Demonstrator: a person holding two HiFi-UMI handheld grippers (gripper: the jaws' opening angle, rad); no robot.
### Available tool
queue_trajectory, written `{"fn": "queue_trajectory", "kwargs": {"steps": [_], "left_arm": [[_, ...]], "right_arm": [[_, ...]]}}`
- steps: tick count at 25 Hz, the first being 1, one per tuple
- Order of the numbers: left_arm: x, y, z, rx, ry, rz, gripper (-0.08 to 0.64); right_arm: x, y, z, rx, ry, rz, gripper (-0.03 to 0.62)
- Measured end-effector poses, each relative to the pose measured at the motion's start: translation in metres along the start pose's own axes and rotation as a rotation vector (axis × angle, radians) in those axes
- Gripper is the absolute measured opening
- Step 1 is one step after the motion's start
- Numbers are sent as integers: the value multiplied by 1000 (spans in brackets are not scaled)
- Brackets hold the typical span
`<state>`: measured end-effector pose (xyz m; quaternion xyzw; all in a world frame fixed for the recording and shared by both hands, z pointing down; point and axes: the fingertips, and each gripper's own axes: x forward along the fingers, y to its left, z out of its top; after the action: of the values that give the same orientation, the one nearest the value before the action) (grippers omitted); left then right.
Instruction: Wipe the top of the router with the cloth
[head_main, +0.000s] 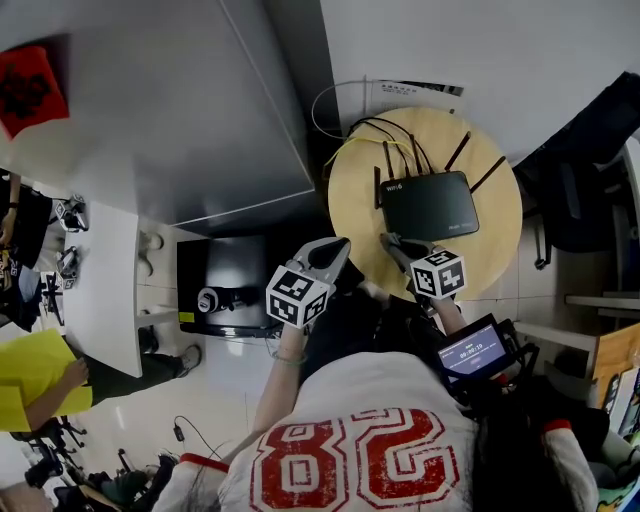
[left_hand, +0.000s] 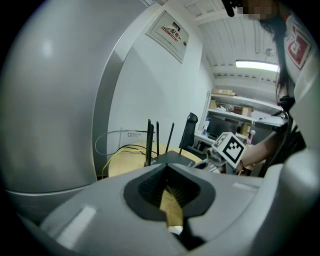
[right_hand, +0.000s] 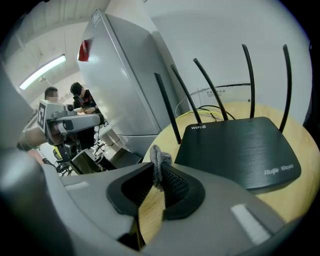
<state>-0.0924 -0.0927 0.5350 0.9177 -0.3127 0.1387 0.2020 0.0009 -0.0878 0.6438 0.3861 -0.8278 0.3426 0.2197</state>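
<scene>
- My left gripper (head_main: 333, 252) pointed forward, fingers closed together with nothing between them.
- My right gripper (head_main: 390, 242) sat near it, fingers pinched on the cloth (right_hand: 160, 157).
- Both forearms reached ahead of my chest.

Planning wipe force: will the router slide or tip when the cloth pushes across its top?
Router probably light: thin flat plastic case, so it may slide on the smooth wooden table. Tipping unlikely; it lies low and wide. Upright antennas may flex if bumped.

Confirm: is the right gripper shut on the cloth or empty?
Shut on it: the right gripper pinches the cloth between its jaws, a grey tuft poking out.
</scene>
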Motion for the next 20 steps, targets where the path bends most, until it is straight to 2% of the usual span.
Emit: {"fn": "queue_trajectory", "kwargs": {"steps": [8,13,17,20], "left_arm": [[2,4,-1,-13,-1,37,5],[8,-2,2,-13,-6,64,5],[17,-9,11,-23,-43,101,5],[23,-20,18,-50,-89,137,5]], "right_arm": [[-3,-19,-9,18,11,-8,43],[-10,-7,1,2,-38,68,43],[-23,-4,12,17,-86,105,43],[-40,-14,13,-11,-102,88,43]]}}
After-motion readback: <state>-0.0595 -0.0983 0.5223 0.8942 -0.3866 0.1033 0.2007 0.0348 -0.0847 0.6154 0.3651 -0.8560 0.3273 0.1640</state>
